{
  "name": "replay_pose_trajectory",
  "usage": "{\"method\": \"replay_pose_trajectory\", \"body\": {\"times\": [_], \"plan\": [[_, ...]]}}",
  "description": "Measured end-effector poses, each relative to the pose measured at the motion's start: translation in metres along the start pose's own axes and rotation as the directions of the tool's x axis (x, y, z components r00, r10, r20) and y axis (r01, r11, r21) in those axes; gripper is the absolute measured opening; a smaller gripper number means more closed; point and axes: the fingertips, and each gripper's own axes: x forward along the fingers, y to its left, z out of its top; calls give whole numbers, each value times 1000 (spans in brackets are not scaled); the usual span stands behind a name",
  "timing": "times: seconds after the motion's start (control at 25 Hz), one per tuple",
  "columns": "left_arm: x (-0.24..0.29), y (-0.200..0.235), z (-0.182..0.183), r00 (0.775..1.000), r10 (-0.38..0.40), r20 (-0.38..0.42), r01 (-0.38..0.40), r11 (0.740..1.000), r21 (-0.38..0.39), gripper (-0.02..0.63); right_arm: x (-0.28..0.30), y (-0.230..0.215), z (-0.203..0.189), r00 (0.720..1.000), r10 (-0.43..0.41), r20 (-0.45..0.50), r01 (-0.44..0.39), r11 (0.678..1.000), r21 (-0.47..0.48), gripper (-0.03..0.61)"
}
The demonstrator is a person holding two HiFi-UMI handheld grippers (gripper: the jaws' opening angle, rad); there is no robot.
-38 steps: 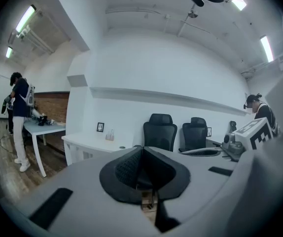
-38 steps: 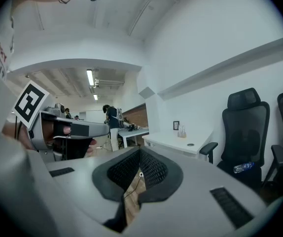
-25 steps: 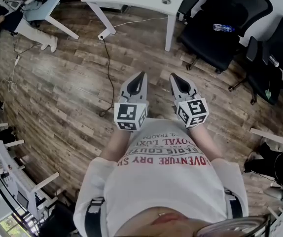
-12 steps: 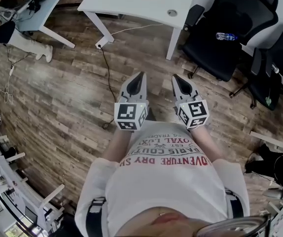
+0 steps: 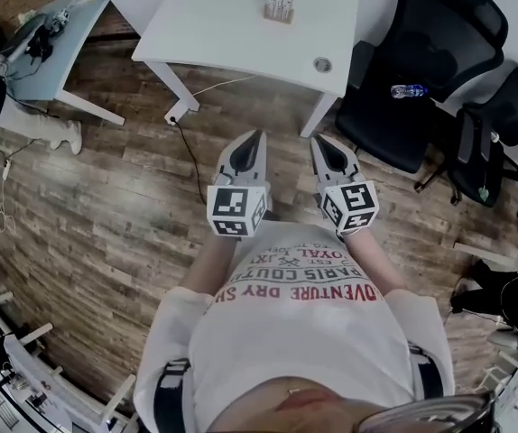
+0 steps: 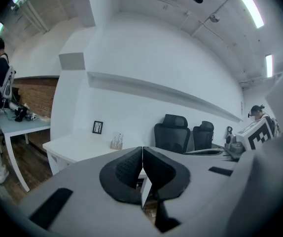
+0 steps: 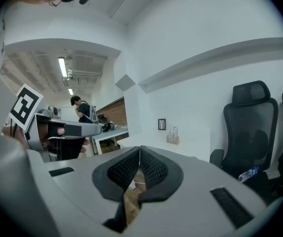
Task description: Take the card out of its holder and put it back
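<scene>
You hold the left gripper (image 5: pixel 259 136) and the right gripper (image 5: pixel 317 140) side by side in front of your body, above the wooden floor (image 5: pixel 106 197), and both point forward to the white table (image 5: pixel 223 34). The jaws of the left gripper are pressed together and there is nothing between them. The jaws of the right gripper are also fully together, and they too hold nothing. The card holder (image 5: pixel 279 8) stands on the table, well ahead of both grippers and about midway between the lines of their tips; neither gripper is touching it. It is too small to tell the card apart from the holder. In the left gripper view a small framed picture (image 6: pixel 97 127) stands just to the left of the holder. To the right of the right gripper and further ahead there is a black office chair (image 5: pixel 421 52), with a water bottle (image 5: pixel 410 90) lying on its seat.
</scene>
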Motion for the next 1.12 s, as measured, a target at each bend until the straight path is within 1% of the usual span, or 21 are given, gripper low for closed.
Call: {"method": "replay_pose_trajectory", "body": {"times": [0.16,0.32,0.52,0.64,0.72,0.92,1.12], "plan": [[25,37,15,1000,-27,5,27,1000,-1,25,43,-4,18,999,-37,16,37,999,1,26],[44,65,20,999,-40,-4,40,999,-8,25,75,-9,26,998,-56,16,56,998,24,26],[60,81,12,998,-52,-38,50,998,-34,25,103,-17,26,998,-60,-4,60,997,40,26],[75,88,9,997,-53,-50,52,998,-32,25,118,-28,26,998,-62,-3,62,997,51,26],[86,93,11,998,-48,-50,46,999,-26,25,129,-37,26,998,-62,0,62,996,57,26],[127,112,16,999,-4,-48,3,1000,-24,25,164,-71,23,999,-51,2,51,995,88,26],[176,130,26,997,30,-65,-31,999,-14,25,205,-108,33,999,-33,1,32,994,107,26]]}}
